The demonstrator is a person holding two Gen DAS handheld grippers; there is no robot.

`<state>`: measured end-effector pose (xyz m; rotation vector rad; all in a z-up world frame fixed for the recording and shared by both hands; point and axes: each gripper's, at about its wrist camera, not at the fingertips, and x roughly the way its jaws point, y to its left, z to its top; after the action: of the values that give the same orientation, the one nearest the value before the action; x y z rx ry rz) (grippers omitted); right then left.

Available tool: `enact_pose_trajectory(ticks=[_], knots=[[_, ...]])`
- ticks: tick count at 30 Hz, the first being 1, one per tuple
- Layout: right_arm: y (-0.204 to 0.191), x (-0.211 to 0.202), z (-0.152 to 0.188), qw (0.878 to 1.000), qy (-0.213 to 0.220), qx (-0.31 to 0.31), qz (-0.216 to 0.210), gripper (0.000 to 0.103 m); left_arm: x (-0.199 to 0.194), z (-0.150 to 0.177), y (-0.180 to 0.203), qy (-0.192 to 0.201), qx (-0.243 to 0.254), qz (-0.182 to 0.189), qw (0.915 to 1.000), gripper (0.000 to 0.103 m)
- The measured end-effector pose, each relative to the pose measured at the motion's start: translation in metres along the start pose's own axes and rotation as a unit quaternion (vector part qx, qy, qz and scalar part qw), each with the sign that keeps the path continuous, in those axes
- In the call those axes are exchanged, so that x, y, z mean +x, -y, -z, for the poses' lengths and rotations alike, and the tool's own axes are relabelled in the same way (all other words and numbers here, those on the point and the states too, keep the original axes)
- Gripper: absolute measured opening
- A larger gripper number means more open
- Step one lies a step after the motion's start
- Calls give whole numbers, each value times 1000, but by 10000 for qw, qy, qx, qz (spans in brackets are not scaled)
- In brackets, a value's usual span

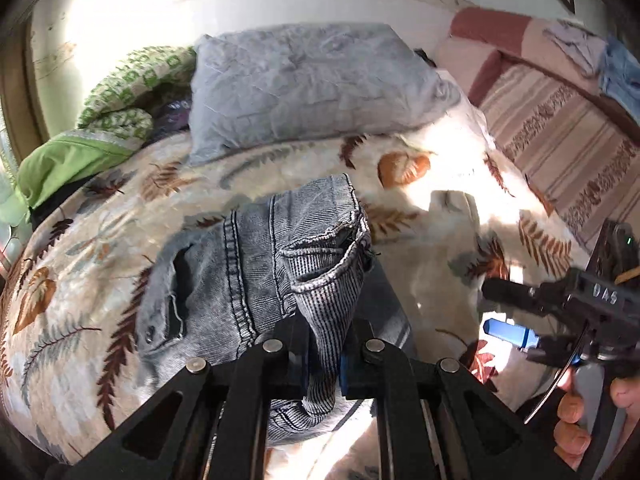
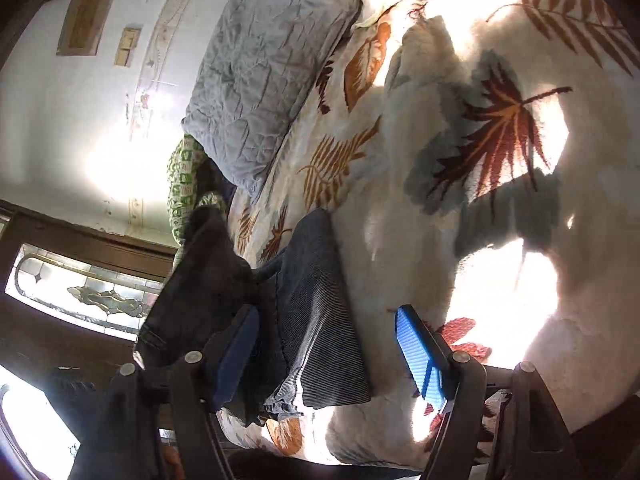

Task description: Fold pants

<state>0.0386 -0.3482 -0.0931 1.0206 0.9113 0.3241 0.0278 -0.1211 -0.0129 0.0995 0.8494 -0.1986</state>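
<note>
1. My left gripper (image 1: 322, 364) is clamped tight on a bunched fold of the jeans (image 1: 256, 276), which hang from it and spill onto the leaf-print blanket (image 1: 440, 292).
2. My right gripper (image 2: 328, 344) stands wide open, holding nothing; in its own view the dark denim lies between the blue pads (image 2: 416, 348), untouched.
3. The cloth runs forward from both jaws toward the grey pillow (image 1: 304, 80).
4. I see no containers.
</note>
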Motion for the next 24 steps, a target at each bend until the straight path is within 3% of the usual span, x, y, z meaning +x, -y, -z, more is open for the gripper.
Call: enact_pose_trajectory(ticks=[3,5,8,12,13,15,18,22,24], knots=[[16,-7,-5,9999,34,148,51,74,44,25,20,-727,195,-44,9972,11],[22,-8,-5,9998,-7,184,95,74,43,27,24,-692,265,-65,9972,11],[20,-2,-3,9999,-48,59,146,74,37,15,19,-769,4,254,9967,15],[17,3,0,9998,-112,-34,168,74,55,15,3,-1206,-450,658,9895,18],[16,3,1,9997,-114,-65,208,74,51,15,0,-1143,-493,764,9893,20],[11,3,3,9994,-113,-186,255,74,39,12,-9,-1171,-698,1212,9832,42],[1,1,7,9986,-40,-391,357,75,7,5,-29,-862,-1080,1697,9758,62],[-19,-7,12,9976,97,-645,210,75,-44,1,-67,-82,-1216,1739,9772,71],[-35,-8,17,9968,62,-799,46,75,-53,3,-94,109,-1424,1324,9809,74]])
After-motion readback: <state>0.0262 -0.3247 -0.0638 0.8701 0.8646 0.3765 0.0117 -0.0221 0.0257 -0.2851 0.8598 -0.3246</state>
